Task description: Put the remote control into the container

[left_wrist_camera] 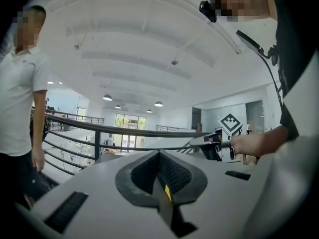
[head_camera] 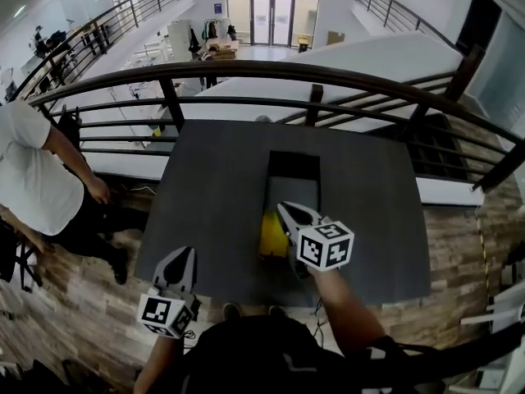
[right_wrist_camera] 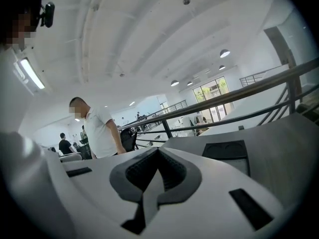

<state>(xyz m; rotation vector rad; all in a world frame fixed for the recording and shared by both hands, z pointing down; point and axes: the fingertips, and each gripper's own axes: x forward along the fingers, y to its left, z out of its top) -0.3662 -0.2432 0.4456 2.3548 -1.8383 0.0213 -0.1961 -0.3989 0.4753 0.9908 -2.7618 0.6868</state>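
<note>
A dark rectangular container (head_camera: 293, 167) lies open on the middle of the dark table (head_camera: 213, 187), and it also shows as a dark tray (right_wrist_camera: 225, 151) in the right gripper view. A yellow object (head_camera: 272, 235) lies at its near end, partly hidden. No remote control shows plainly in any view. My right gripper (head_camera: 285, 209) hovers over the container's near end, shut, with nothing between its jaws (right_wrist_camera: 158, 153). My left gripper (head_camera: 182, 255) stays by the table's front left edge, shut and empty (left_wrist_camera: 160, 156). From there the right gripper (left_wrist_camera: 219, 144) appears off to the right.
A dark metal railing (head_camera: 312, 76) runs behind the table, with a drop to a lower floor beyond it. A person in a white shirt (head_camera: 33, 179) stands left of the table, and also shows in both gripper views (right_wrist_camera: 99, 131). The floor is wood plank (head_camera: 451, 245).
</note>
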